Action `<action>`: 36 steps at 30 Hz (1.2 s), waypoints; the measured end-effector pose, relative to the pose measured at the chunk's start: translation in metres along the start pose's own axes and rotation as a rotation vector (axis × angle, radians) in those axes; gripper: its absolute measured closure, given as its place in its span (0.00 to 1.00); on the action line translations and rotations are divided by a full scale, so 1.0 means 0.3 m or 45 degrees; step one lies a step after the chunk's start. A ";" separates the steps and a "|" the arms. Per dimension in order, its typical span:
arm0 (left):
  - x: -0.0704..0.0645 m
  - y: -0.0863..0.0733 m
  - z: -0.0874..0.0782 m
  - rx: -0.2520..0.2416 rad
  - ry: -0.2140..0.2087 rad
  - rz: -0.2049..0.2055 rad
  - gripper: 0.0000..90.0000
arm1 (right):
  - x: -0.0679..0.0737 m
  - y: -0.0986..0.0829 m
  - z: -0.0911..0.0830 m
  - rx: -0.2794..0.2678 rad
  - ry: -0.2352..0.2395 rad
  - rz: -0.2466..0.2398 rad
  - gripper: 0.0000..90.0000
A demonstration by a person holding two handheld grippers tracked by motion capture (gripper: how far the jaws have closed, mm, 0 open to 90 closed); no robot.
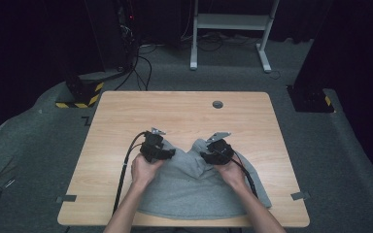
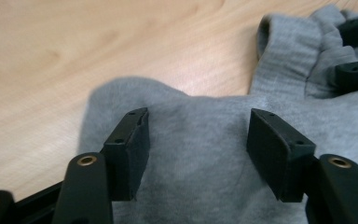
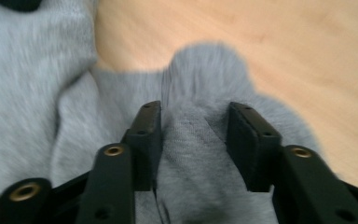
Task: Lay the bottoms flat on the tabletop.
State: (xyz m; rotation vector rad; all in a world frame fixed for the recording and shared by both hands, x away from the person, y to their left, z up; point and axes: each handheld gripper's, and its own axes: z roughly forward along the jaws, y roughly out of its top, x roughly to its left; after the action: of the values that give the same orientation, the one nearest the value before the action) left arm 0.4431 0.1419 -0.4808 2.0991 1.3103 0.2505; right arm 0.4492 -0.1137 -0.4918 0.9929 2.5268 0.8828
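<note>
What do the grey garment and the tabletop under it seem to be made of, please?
Grey garment: soft knit fabric, probably cotton-blend jersey or fleece; matte, with a fine heathered weave and a ribbed band at one edge. Tabletop: light wood or wood-look laminate, smooth with a slight sheen and visible grain; which one cannot be told.

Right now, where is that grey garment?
In the high view, the grey garment lies on the table's near edge, with both grippers at its far end.
</note>
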 end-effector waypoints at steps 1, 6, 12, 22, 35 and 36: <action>-0.003 0.000 0.007 0.015 -0.032 -0.007 0.54 | -0.003 -0.004 0.012 0.029 0.001 -0.022 0.82; -0.032 0.021 0.019 0.099 0.003 0.099 0.87 | -0.019 -0.006 -0.004 0.022 -0.002 -0.036 0.92; -0.035 0.053 -0.086 -0.106 0.142 0.164 0.92 | -0.049 -0.004 -0.089 -0.139 -0.065 -0.010 0.92; -0.025 -0.163 -0.196 -0.179 0.138 0.185 0.90 | -0.104 -0.179 -0.250 -0.286 -0.075 0.101 0.92; -0.042 -0.203 -0.210 -0.176 0.108 0.139 0.57 | -0.049 -0.249 -0.223 -0.185 -0.032 0.071 0.72; -0.037 -0.190 -0.221 -0.200 0.112 0.124 0.54 | -0.049 -0.240 -0.234 -0.207 -0.039 0.069 0.70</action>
State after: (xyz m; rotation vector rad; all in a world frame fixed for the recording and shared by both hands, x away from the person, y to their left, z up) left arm 0.3643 0.1768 -0.4624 2.0401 1.1984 0.4767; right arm 0.3903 -0.1961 -0.4829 1.0191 2.3693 1.0606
